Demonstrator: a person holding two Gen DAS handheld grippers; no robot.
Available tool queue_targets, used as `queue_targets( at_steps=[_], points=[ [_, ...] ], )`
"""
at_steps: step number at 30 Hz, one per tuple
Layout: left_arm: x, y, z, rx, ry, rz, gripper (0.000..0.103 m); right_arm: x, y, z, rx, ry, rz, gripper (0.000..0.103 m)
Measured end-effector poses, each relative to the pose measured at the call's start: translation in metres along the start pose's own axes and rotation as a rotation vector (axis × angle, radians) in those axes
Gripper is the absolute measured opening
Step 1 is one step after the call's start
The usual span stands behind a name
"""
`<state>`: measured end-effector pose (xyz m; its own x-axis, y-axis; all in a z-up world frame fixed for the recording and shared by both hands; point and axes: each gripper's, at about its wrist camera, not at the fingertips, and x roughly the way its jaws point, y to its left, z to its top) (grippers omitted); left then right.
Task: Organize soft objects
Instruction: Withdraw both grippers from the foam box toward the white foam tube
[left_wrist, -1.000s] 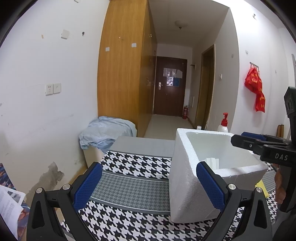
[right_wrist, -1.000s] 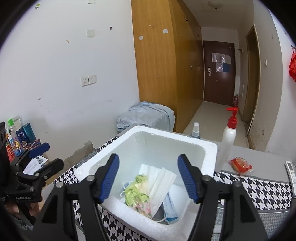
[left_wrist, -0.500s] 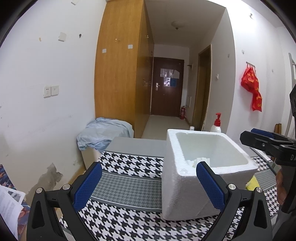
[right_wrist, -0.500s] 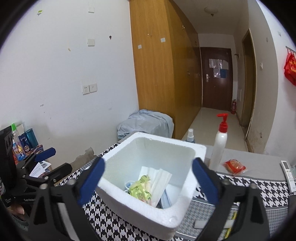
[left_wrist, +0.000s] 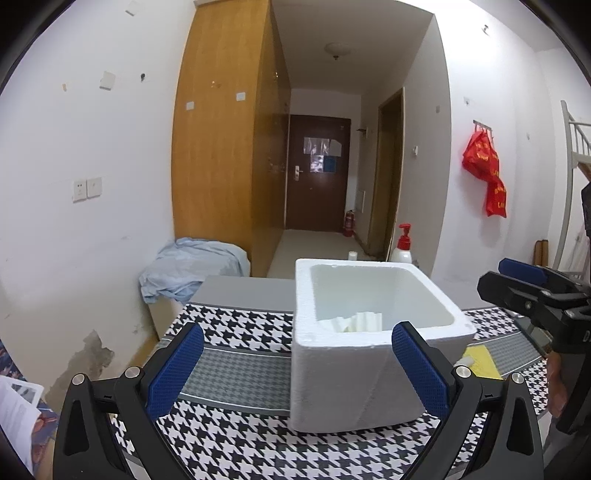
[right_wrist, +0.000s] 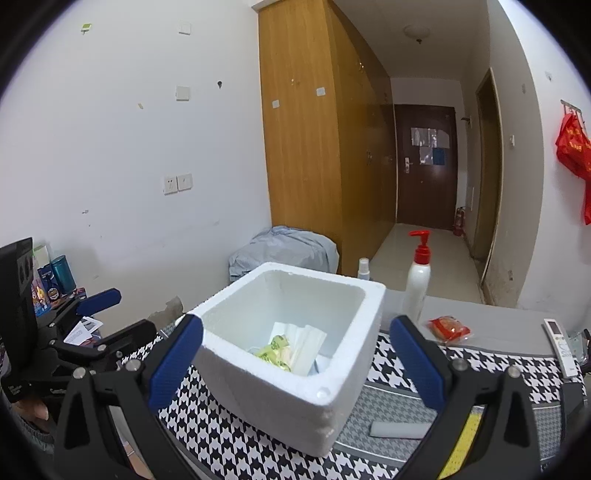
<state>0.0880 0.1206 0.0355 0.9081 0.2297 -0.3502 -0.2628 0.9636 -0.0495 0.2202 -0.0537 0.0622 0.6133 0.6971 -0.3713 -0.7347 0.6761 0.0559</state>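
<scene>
Jaws wide and empty on both my right gripper (right_wrist: 295, 363) and left gripper (left_wrist: 297, 367), I'd go next for the white strip (right_wrist: 400, 430) beside the foam box (right_wrist: 295, 365), pinching it lightly.

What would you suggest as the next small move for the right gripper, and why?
Probably swing the right gripper, open and empty, down to the white foam strip on the houndstooth cloth right of the foam box. The face masks and green packet already lie inside; the strip looks like a remaining soft item.
</scene>
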Motion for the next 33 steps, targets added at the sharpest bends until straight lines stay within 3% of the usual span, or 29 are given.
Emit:
queue_targets(
  at_steps=[23,33],
  points=[
    [-0.033,-0.049,-0.002,0.044,-0.058,-0.062,0.102,-0.057,-0.017,-0.027,0.019,-0.054,-0.030,0.103],
    [-0.034,-0.049,-0.017,0.009,-0.079,-0.067,0.102,-0.077,-0.021,-0.048,0.028,-0.093,-0.063,0.103]
  ],
)
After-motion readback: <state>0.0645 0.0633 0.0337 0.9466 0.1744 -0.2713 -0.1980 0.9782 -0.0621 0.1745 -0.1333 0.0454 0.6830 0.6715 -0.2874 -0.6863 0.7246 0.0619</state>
